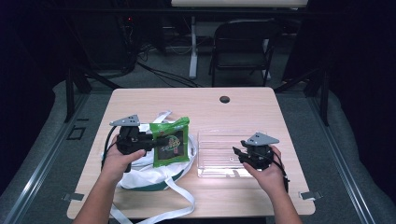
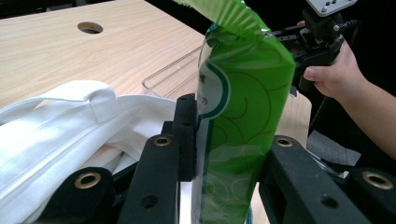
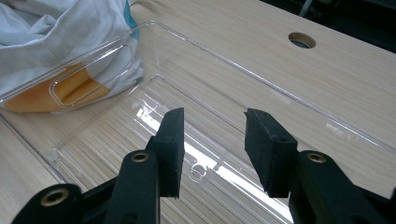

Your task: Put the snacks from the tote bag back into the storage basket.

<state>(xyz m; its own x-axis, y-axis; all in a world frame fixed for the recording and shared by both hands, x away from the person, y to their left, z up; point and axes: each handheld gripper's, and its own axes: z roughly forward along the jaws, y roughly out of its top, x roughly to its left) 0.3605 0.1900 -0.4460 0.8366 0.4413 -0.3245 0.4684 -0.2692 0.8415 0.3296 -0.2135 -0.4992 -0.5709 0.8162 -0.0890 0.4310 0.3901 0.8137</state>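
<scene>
The left gripper (image 1: 156, 140) is clamped on a green snack packet (image 1: 172, 141), holding it up above a white cloth tote bag (image 1: 144, 175) that lies crumpled on the surface (image 1: 233, 112). In the left gripper view the packet (image 2: 243, 116) stands on edge between the two black jaws, its crimped top seam uppermost, and the pads press into the film near its lower half.

The packet looks light and soft: thin glossy film, puffed, probably with brittle contents. It is likely slippery and will crumple and swing from the hold, so a grip on a flat seam or near an edge, with modest pressure, seems safer than squeezing the middle.

The right gripper (image 1: 238, 154) hovers over a clear plastic tray (image 1: 208, 135) just right of the bag; its jaws stand apart with nothing between them, as the right gripper view shows above the tray floor (image 3: 116, 126). The tray is empty, rigid and see-through, with low walls, and looks like the place the packet is headed. An orange item (image 3: 60, 93) shows through the tray wall, beside the bag.

The surface is a pale wood-grain desk with a round cable hole (image 1: 224, 99). Beyond it the room is dark, with a folding chair (image 1: 243, 44), cables on grey carpet and black frame legs.
</scene>
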